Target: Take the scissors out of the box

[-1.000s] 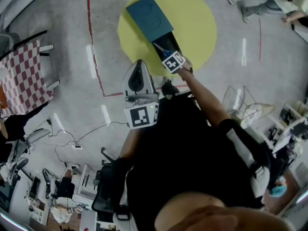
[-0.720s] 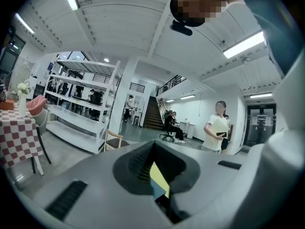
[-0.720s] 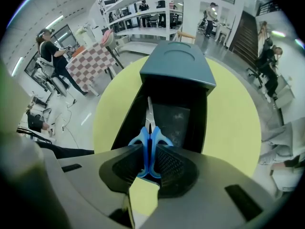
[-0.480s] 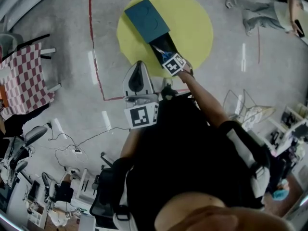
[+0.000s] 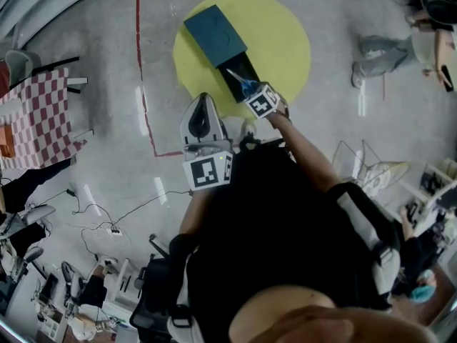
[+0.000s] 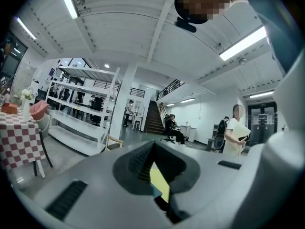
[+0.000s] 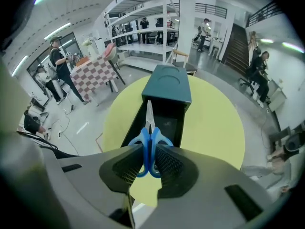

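Observation:
A dark teal box [image 5: 213,31] lies on the round yellow table [image 5: 282,41] with its black drawer [image 5: 238,68] pulled out towards me. My right gripper [image 5: 251,91] points steeply down over the drawer, shut on the blue handles of the scissors [image 5: 241,83]. In the right gripper view the scissors [image 7: 149,144] hang between the pads [image 7: 167,162], blades pointing at the open box [image 7: 167,82] below. My left gripper [image 5: 203,100] is held level near the table's edge; in the left gripper view its jaws [image 6: 153,149] meet at the tips with nothing between them.
A red-and-white checkered table [image 5: 34,116] with chairs stands at the left. A red line [image 5: 143,84] runs across the floor beside the yellow table. Cables [image 5: 114,216] lie on the floor. A wire rack [image 5: 365,161] stands at the right, and a person [image 5: 400,48] sits at the far right.
My right gripper has risen with the scissors, lifting them up from the drawer. The left gripper has kept nearly the same place.

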`<state>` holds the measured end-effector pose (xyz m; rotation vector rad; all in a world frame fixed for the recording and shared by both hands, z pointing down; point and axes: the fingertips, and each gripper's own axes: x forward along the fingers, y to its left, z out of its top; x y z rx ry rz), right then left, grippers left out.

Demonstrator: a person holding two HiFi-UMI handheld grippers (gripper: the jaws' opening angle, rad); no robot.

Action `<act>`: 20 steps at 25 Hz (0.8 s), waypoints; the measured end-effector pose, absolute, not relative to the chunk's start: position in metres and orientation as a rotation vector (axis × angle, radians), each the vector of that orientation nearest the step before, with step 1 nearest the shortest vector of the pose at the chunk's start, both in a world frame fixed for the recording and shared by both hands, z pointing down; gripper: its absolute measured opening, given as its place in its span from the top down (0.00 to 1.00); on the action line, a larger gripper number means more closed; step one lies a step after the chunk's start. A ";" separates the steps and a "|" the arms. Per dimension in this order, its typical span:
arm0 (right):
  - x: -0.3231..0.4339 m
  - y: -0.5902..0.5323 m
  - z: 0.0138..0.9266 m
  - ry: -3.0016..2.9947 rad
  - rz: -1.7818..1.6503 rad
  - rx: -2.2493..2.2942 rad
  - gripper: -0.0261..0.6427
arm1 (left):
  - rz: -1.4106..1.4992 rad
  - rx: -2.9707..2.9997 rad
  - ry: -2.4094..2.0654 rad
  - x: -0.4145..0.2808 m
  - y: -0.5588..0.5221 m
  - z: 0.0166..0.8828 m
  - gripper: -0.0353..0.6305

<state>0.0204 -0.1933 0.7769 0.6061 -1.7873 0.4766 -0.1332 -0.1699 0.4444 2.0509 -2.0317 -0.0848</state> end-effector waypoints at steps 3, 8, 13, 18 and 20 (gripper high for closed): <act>0.018 -0.194 0.756 -1.848 0.475 0.646 0.84 | -0.093 2.062 -2.033 -0.130 -0.167 0.440 0.95; 0.016 -0.202 0.713 -1.956 0.447 0.727 0.84 | -0.085 2.090 -2.031 -0.122 -0.162 0.435 0.95; 0.008 -0.205 0.665 -2.100 0.460 0.815 0.84 | -0.073 2.107 -2.031 -0.116 -0.152 0.435 0.95; 0.006 -0.199 0.624 -2.215 0.474 0.879 0.84 | -0.088 2.099 -2.035 -0.111 -0.143 0.431 0.95; 0.006 -0.196 0.611 -2.255 0.476 0.898 0.84 | -0.078 2.113 -2.038 -0.108 -0.140 0.432 0.95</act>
